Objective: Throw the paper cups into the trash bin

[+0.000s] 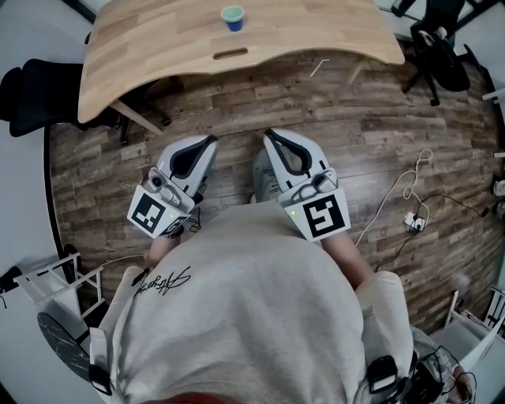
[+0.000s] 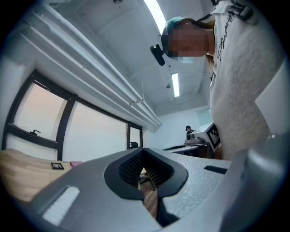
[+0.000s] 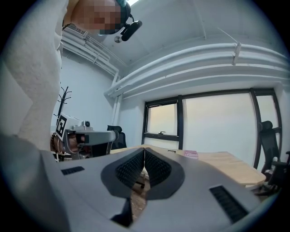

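Observation:
A blue paper cup point(image 1: 233, 17) with a green rim stands upright at the far middle of the light wooden table point(image 1: 150, 55). Both grippers are held close to the person's body, well short of the table, pointing toward it. My left gripper point(image 1: 211, 140) point(image 2: 144, 150) has its jaws together with nothing between them. My right gripper point(image 1: 268, 134) point(image 3: 144, 148) is likewise shut and empty. Each gripper view shows the other gripper off to the side, the right gripper point(image 2: 206, 135) and the left gripper point(image 3: 86, 135). No trash bin shows in any view.
Dark office chairs stand at the left point(image 1: 28, 95) and at the far right point(image 1: 438, 51). Cables and a power strip point(image 1: 414, 221) lie on the wood floor at right. A white rack point(image 1: 55, 280) sits at lower left. A small pink item point(image 3: 190, 154) lies on the table.

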The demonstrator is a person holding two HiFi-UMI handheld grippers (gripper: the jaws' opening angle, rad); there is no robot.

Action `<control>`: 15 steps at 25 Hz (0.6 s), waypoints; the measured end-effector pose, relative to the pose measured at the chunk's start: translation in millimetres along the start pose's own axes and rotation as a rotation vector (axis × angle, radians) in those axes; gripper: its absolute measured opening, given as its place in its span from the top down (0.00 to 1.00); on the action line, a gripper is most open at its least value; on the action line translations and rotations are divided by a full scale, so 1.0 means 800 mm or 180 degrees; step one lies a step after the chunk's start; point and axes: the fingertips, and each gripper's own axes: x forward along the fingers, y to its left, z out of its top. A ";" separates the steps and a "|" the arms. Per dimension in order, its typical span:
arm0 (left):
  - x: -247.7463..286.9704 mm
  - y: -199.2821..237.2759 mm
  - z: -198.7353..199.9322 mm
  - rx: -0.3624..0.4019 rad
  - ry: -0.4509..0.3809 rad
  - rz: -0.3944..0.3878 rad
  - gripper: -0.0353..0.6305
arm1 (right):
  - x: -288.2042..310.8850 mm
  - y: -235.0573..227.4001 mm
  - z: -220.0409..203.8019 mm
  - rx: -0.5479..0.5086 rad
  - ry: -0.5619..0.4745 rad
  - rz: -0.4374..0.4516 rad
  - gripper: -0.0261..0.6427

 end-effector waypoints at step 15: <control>0.066 0.114 -0.017 0.0045 0.0005 0.0311 0.94 | 0.103 -0.095 -0.007 -0.0069 -0.0029 0.0158 0.94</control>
